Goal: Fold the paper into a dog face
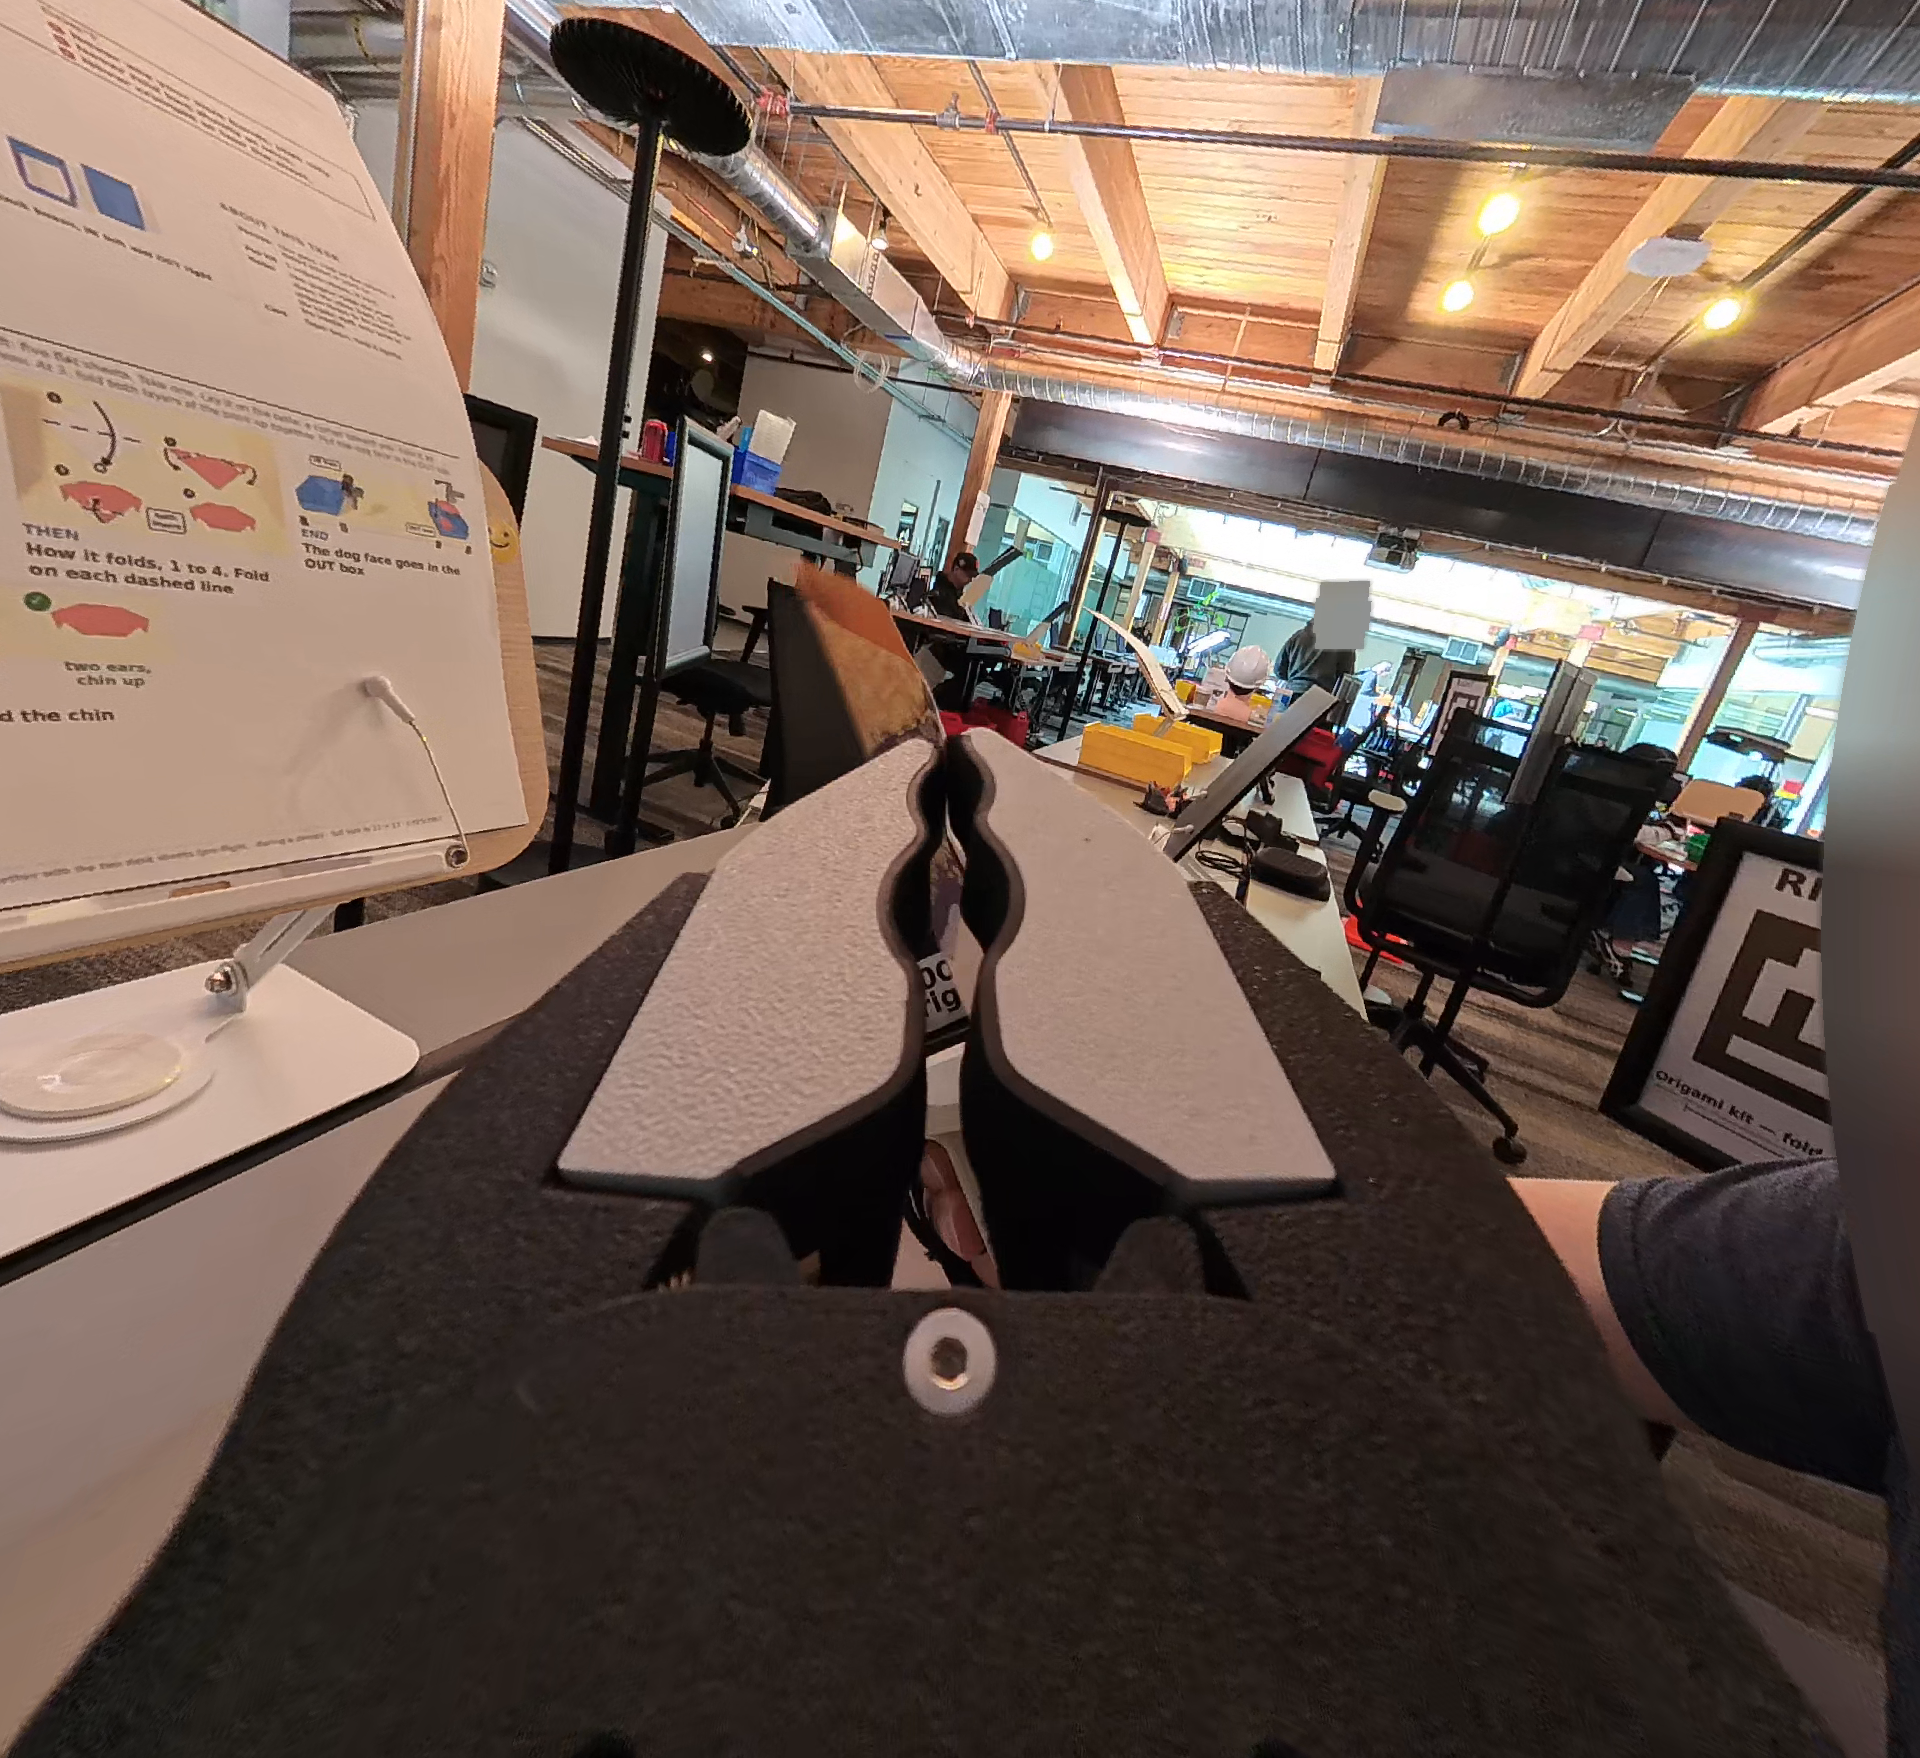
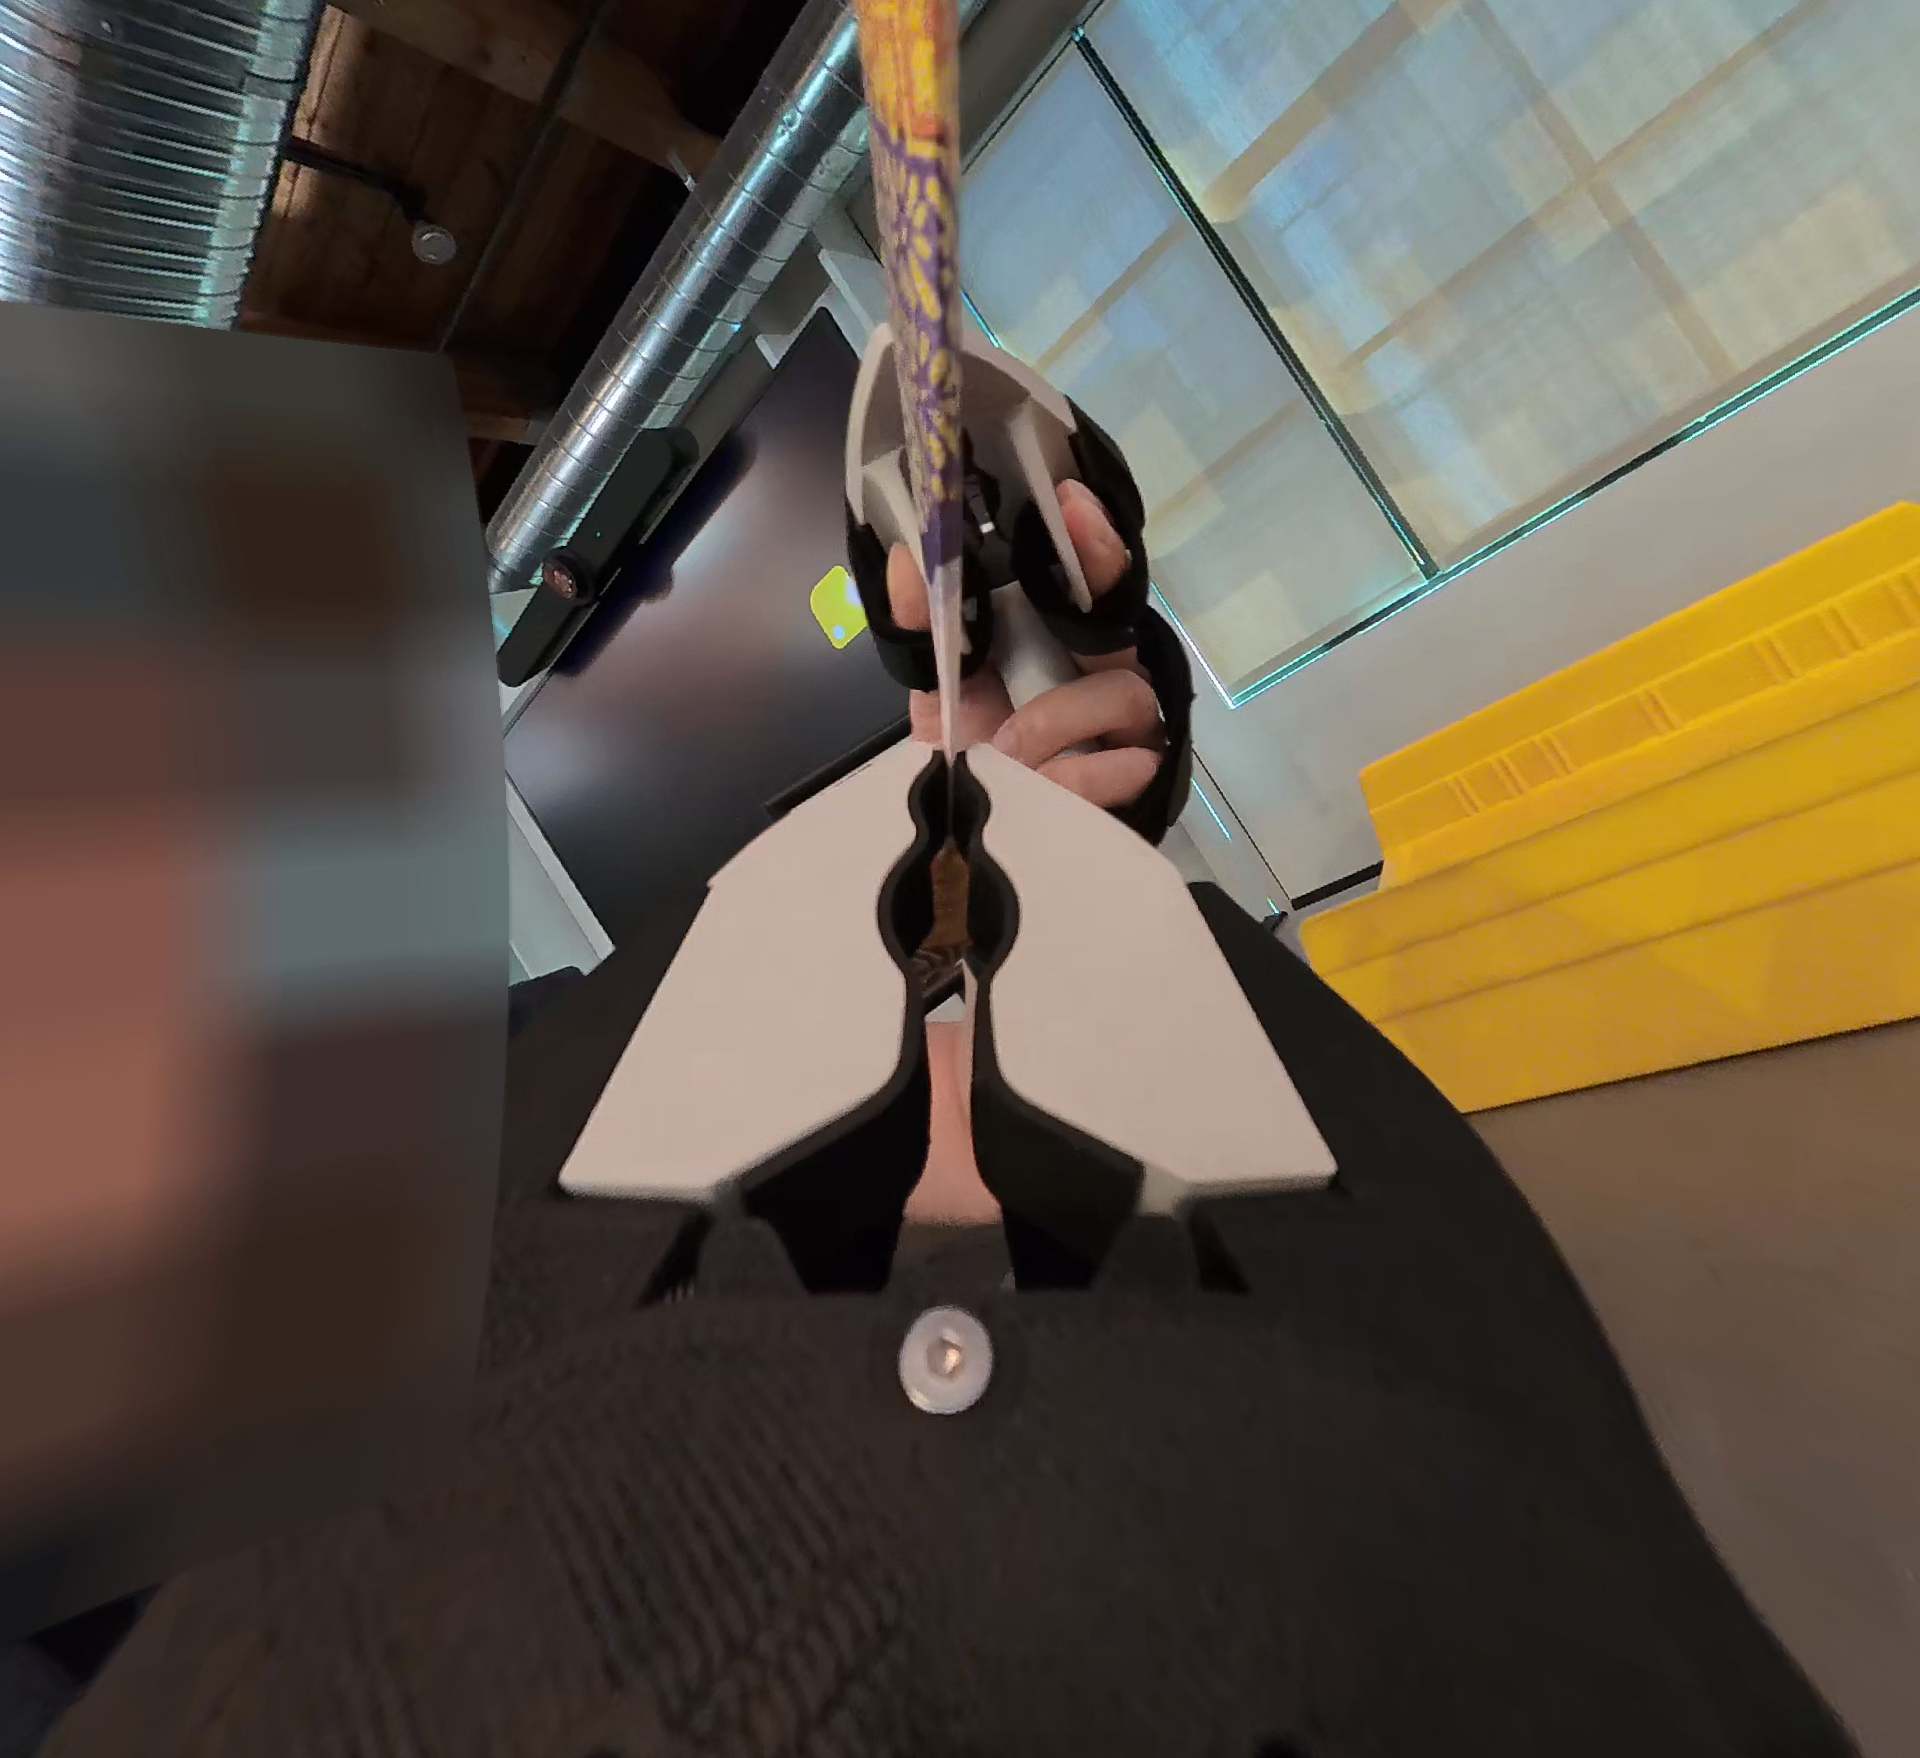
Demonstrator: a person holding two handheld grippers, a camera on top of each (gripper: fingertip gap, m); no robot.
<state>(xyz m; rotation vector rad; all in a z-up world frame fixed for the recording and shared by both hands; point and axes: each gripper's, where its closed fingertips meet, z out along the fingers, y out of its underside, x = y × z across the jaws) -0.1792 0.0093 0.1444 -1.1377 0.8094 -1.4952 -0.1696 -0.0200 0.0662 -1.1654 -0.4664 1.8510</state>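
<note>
Left gripper (image 1: pixel 948 758): fingers closed together at the tips, pinching the paper (image 1: pixel 868 659). The sheet rises from the pinch up and to the left, seen nearly edge-on. Visible face is orange-brown toward the top and darker near the jaws; a black-and-white printed patch shows in the gap lower down between the fingers.

Right gripper (image 2: pixel 951 758): fingers likewise clamped shut on the paper (image 2: pixel 904 46). The sheet stands almost edge-on to this camera, running from the fingertips straight up out of the top of the view. Pattern is mottled yellow-orange on the upper part and purple with yellow flecks lower down; the plain white underside shows at the bottom edge near the tips. A brown patterned bit shows in the wavy gap between the fingers.

In the right wrist view the left gripper (image 2: pixel 940 503) appears farther along the same sheet, held by a hand (image 2: pixel 1070 721), also pinching the paper. So the paper is in the air, held between both grippers, off the table (image 1: pixel 156 1345).

Surroundings: instruction sheet on a stand (image 1: pixel 208 461) at the left; yellow bins (image 2: pixel 1621 825) stacked at the right.
</note>
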